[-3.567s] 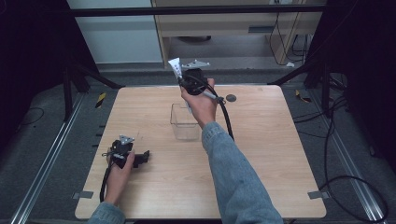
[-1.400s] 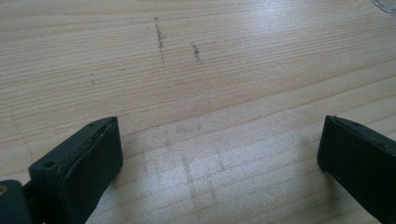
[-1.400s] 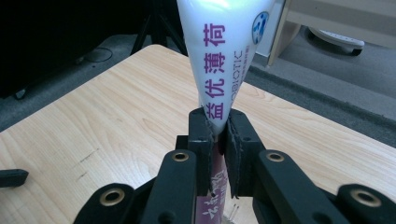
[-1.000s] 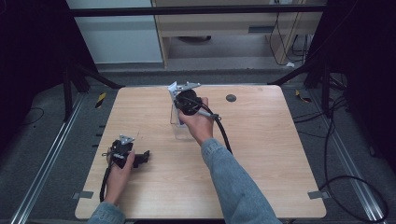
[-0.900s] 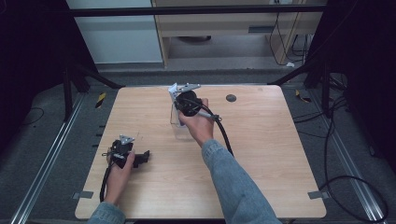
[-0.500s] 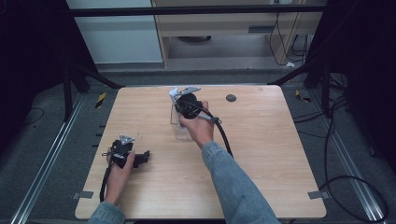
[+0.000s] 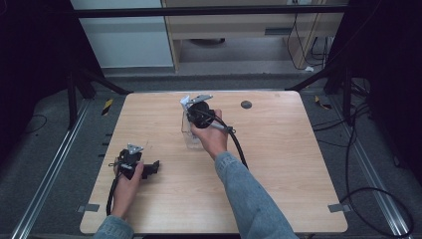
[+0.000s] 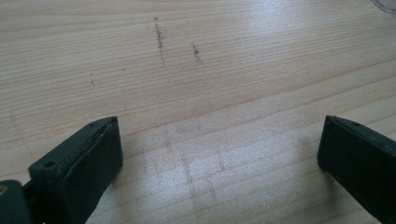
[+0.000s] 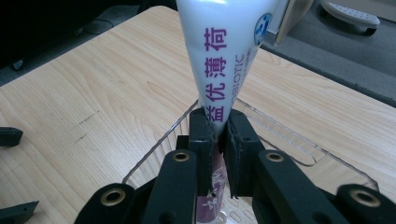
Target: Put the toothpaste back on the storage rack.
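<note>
Two claws were in use: the right claw (image 9: 215, 135) pinched a white toothpaste tube (image 9: 226, 51) above the clear plastic box (image 7: 190, 134), while the left claw (image 8: 219, 154) rested wide open and empty on the counter (image 7: 278, 164).

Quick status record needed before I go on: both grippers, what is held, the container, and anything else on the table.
right gripper: shut on white tube with purple lettering, held upright
tube position: lower end over the clear plastic box
left gripper: open, nothing between the jaws, low over bare wood
clear plastic box in high view: beside the right hand, mid-table
wooden table: also carries a small dark round disc near the far edge
</note>
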